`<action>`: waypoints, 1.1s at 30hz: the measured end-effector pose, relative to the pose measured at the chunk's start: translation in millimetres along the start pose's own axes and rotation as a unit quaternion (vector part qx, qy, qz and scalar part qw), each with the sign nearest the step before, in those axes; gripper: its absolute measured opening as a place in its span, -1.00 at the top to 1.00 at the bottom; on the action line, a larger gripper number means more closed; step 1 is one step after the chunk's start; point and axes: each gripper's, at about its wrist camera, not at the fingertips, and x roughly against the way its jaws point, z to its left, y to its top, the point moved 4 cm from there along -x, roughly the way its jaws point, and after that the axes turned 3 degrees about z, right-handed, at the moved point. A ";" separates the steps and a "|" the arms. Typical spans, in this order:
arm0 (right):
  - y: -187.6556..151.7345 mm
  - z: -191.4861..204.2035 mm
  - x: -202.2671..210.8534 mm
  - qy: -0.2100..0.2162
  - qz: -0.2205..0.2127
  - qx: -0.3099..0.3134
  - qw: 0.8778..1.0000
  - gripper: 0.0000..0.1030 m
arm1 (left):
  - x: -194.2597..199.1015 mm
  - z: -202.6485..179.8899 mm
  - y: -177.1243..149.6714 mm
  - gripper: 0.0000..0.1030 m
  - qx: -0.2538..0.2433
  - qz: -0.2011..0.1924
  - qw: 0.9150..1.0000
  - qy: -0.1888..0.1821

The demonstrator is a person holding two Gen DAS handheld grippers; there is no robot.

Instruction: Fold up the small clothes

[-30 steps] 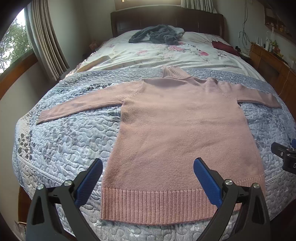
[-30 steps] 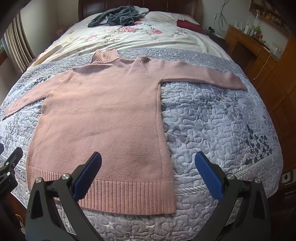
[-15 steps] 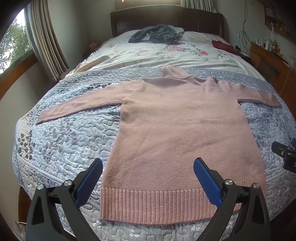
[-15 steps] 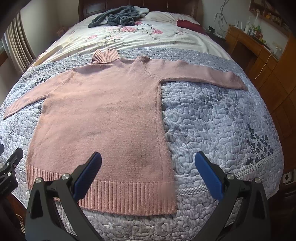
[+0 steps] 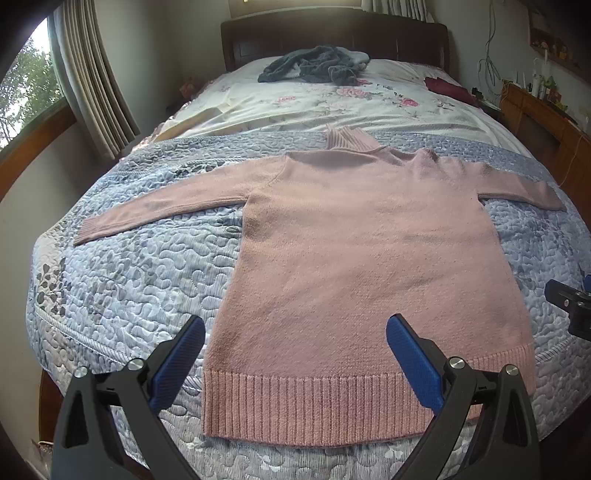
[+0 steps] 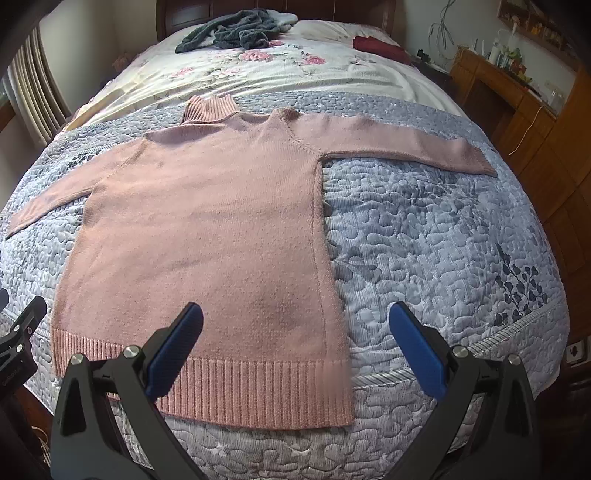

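Left wrist view looks up the length of a bed [image 5: 122, 280] where a pink turtleneck sweater [image 5: 369, 258] lies flat on the grey-blue quilted bedspread [image 5: 147, 258], both sleeves stretched out sideways and the ribbed hem nearest the foot of the bed. The left gripper [image 5: 295, 343] hangs above the hem with its jaws spread wide and nothing between them. The right gripper [image 6: 295, 332] does the same over the hem's right corner, also wide apart and empty.

To my eye the folding has not begun; this is the lining-up before the first grasp. The next move probably calls for lowering each gripper to pinch an edge, either the hem corners or a sleeve cuff, and the knit is thick enough that a shallow pinch might catch only the top layer.

No container is in sight. Further up the bed, on the floral sheet [image 6: 295, 70], a dark grey heap [image 6: 236, 31] looks like more clothing, though it is too bunched to name.
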 end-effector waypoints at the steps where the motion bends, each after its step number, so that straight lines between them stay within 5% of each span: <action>1: 0.0 0.0 -0.1 0.000 0.000 0.000 1.000 -0.94 | -0.2 0.4 -0.3 -0.92 0.000 0.000 1.000 0.000; 33: 1.1 1.6 1.6 0.006 -0.003 0.003 1.000 -0.94 | -0.6 3.7 -1.5 -0.92 -0.001 0.000 1.000 0.005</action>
